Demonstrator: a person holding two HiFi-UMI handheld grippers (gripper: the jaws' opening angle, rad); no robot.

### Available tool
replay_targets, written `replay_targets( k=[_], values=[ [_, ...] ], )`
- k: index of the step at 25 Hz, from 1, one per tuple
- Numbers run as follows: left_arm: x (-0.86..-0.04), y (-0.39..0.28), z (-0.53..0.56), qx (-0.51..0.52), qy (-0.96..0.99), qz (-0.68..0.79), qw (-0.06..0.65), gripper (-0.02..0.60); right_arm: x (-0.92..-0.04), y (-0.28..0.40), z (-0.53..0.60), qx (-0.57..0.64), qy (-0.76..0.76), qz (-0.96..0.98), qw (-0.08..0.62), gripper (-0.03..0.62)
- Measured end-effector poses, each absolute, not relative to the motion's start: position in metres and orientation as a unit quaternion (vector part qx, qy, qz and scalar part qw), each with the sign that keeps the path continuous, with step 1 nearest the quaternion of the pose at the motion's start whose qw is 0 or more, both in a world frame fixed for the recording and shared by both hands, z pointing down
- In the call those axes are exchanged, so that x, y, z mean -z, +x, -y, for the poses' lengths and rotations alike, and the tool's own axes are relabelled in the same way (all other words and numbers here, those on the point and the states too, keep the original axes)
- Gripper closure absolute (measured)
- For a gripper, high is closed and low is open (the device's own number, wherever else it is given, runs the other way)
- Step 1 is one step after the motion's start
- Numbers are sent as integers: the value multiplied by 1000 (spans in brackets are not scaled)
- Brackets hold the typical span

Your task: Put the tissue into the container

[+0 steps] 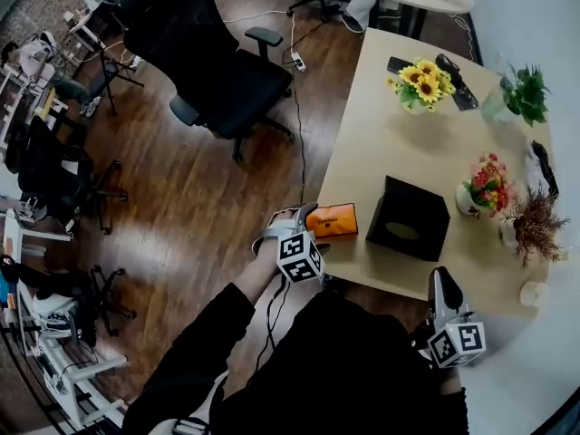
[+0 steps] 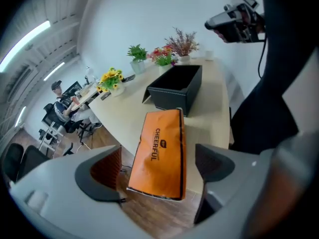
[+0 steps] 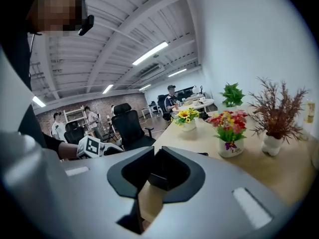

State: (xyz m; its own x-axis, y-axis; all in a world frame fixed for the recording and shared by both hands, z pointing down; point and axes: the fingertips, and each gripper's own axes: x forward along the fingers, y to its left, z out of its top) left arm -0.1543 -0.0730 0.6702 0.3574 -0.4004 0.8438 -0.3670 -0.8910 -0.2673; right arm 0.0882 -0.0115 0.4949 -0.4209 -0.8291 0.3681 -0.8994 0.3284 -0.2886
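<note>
tissue pack (image 2: 159, 153): orange, glossy, rectangular | container (image 2: 172, 99): black, boxy, open-topped

Read as a clock face in the head view, the black open-topped box container (image 1: 408, 217) is the centre, sitting on the beige wooden table (image 1: 381, 143). The orange plastic-wrapped tissue pack (image 1: 332, 219) lies just beside it at 9 o'clock, on the table's edge. Its outer end overhangs the wooden floor (image 1: 208, 207), between the spread jaws of the left gripper (image 1: 311, 229) and touching neither. The yellow sunflower bunch in a vase (image 1: 422, 84) stands at 12 o'clock. The green leafy potted plant (image 1: 524, 93) is at 1, the red-and-pink flower pot (image 1: 487, 187) at 3, and the brown dried twigs in a white pot (image 1: 533, 225) just beyond. The black office chair (image 1: 213, 57) stands off the table at 10 o'clock.
</note>
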Motion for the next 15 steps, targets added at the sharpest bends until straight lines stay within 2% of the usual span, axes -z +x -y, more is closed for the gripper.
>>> replay_targets(
  k=[7,15],
  values=[
    [-693,-149,78,572,-806,-154,-26,127,-509,51,49,-236,459,849,115,546],
    [-721,-133,74,606,-782,-133,-56,129,-510,70,78,-233,431,865,106,546]
  ],
)
